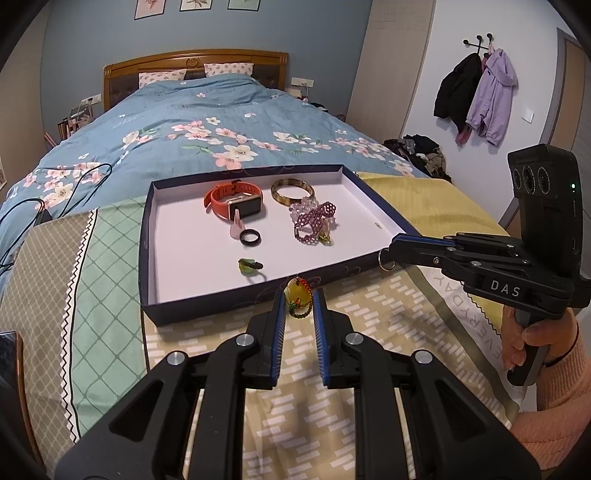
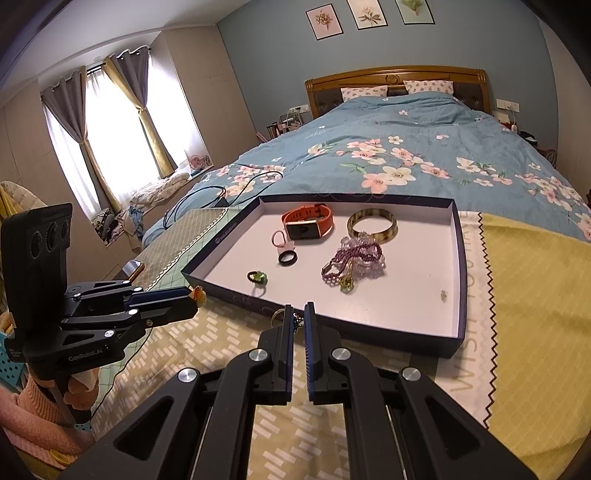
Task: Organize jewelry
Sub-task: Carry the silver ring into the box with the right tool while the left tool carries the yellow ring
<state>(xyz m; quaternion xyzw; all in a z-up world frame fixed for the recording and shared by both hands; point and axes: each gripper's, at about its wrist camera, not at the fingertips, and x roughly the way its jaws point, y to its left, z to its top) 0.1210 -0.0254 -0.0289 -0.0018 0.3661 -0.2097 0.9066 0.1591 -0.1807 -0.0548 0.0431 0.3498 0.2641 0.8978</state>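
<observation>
Beyond the hand-held grippers' tips lies a bed (image 1: 207,122) under a blue floral duvet (image 2: 424,155), with a wooden headboard (image 1: 195,61) and two dotted pillows (image 2: 428,85) at the far end. Black cables (image 1: 74,184) trail over the duvet on the left. Beneath the fingers lie patterned cloths: beige with white dashes (image 1: 369,306), green lattice (image 1: 107,258) to the left, yellow (image 2: 535,280) to the right. Three flower prints (image 2: 369,14) hang above the headboard. A black coat (image 1: 458,92) and a lilac jacket (image 1: 495,92) hang from wall hooks far right. Far left, curtains (image 2: 122,110) frame a bright window (image 2: 110,122).
</observation>
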